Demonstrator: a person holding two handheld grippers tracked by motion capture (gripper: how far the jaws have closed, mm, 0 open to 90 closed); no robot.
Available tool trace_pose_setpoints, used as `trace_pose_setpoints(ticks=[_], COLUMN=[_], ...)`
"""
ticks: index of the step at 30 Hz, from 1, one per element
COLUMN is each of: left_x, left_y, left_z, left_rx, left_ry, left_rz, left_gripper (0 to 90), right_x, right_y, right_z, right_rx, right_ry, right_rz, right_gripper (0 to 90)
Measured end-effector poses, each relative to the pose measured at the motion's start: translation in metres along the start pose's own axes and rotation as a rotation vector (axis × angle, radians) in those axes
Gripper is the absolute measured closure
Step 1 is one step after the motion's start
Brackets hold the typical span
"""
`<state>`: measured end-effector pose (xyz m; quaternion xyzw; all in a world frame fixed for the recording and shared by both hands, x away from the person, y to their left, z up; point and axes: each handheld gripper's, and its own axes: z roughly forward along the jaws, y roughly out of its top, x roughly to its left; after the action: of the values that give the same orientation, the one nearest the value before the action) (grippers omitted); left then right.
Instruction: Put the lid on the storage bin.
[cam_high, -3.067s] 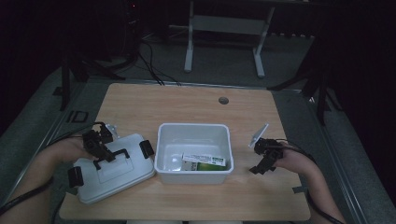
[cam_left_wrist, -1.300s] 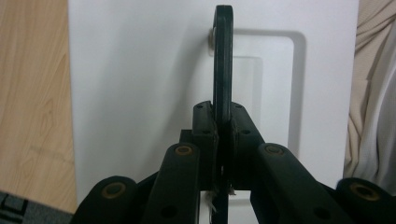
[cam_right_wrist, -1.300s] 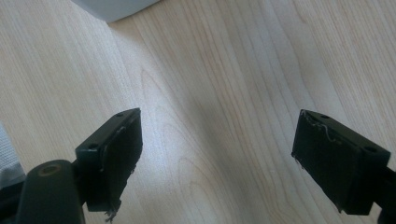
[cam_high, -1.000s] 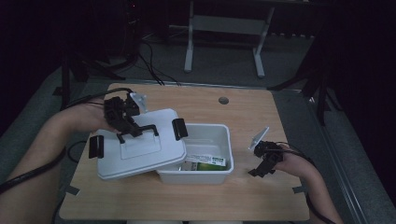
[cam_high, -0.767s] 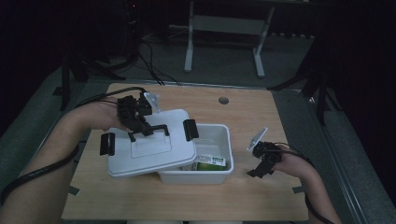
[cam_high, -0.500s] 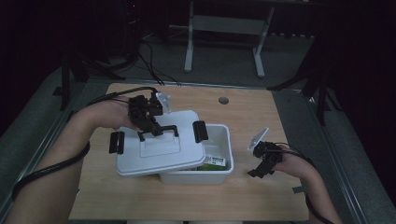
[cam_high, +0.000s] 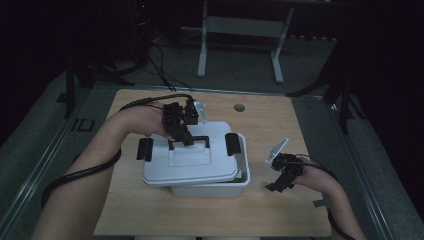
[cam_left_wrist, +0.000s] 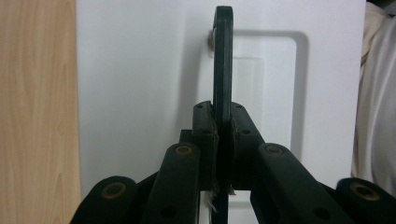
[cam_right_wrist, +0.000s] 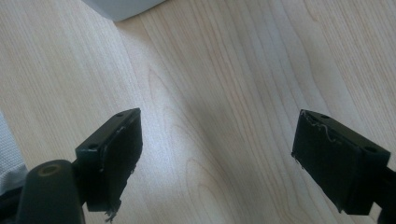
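A white lid (cam_high: 192, 162) with a black handle (cam_high: 195, 139) and two black side clips hangs over the white box (cam_high: 210, 189), covering most of it; whether it rests on the rim I cannot tell. My left gripper (cam_high: 184, 137) is shut on that handle from above. In the left gripper view the pads (cam_left_wrist: 208, 126) press both sides of the handle (cam_left_wrist: 222, 56), with the lid (cam_left_wrist: 140, 70) behind. My right gripper (cam_high: 277, 185) stands open just above the table, right of the box. Its jaws (cam_right_wrist: 217, 158) are wide apart over bare wood, near a box corner (cam_right_wrist: 121, 7).
The wooden table (cam_high: 300, 125) has a small round hole (cam_high: 239, 107) near its far edge. A metal stand (cam_high: 240, 30) and cables lie on the floor beyond. A cable trails from each gripper along the forearms.
My left gripper has carried the lid rightward from the table's left side to above the box. The right gripper has stayed where it was, open.
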<state>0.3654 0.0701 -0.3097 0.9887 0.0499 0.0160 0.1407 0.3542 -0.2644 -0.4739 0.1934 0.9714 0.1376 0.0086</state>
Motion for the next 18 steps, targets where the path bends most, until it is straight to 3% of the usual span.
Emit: trace_pose_setpoints(ticks=[7,18], left_x=[0.0,0.007], left_y=[0.022,0.042], left_z=[0.008,0.034], left_rx=[-0.023,0.012], left_ry=[-0.016,-0.029], left_rz=[0.043,0.065], left_gripper=[84.0,84.0], right_x=[0.0,0.001], right_y=[0.001,-0.003], right_z=[-0.003,-0.004], right_rx=[-0.009,-0.014], right_ry=[-0.004,-0.004], right_rz=[0.001,0.009], right_gripper=[15.6,15.6])
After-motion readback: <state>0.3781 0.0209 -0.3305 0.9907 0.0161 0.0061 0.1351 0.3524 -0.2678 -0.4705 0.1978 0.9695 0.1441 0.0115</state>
